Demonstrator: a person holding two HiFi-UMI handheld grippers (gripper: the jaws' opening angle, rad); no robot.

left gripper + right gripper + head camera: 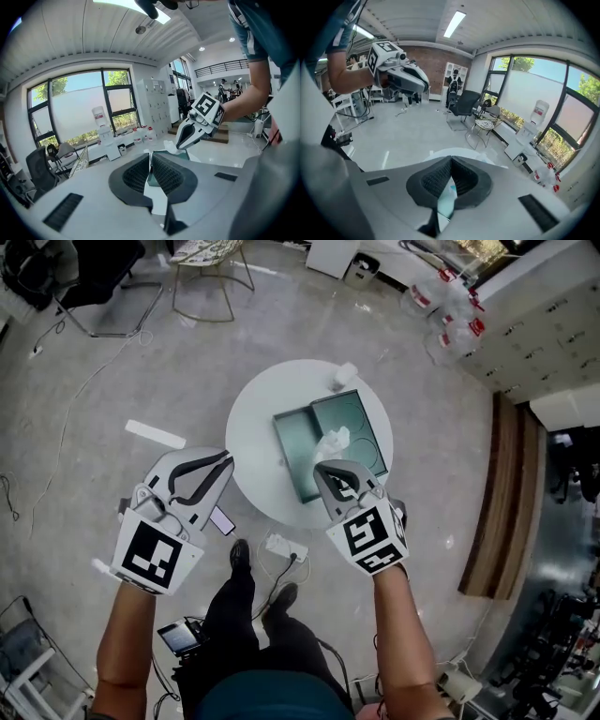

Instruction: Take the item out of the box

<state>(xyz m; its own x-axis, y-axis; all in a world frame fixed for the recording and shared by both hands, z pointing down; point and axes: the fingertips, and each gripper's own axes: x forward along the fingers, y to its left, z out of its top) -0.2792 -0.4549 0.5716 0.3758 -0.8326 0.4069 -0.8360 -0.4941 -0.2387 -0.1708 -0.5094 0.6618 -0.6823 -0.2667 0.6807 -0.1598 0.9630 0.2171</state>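
A green box (302, 465) lies open on the round white table (253, 427), with its green lid (361, 413) beside it. My right gripper (325, 466) hangs over the box's near right part, shut on a crumpled white item (335, 439). In the left gripper view that white item (172, 146) sticks out of the right gripper's tip (180, 143), just above the box (182, 154). My left gripper (228, 458) is left of the table, shut and holding nothing (150, 157). The right gripper's own view shows its jaws (451, 161) pressed together.
A second small white lump (344, 375) sits at the table's far edge. On the floor lie a power strip (286, 547), a phone (222, 519) and a white strip (155, 434). A wire chair (211, 268), water bottles (450, 306) and a wooden bench (506, 493) stand around.
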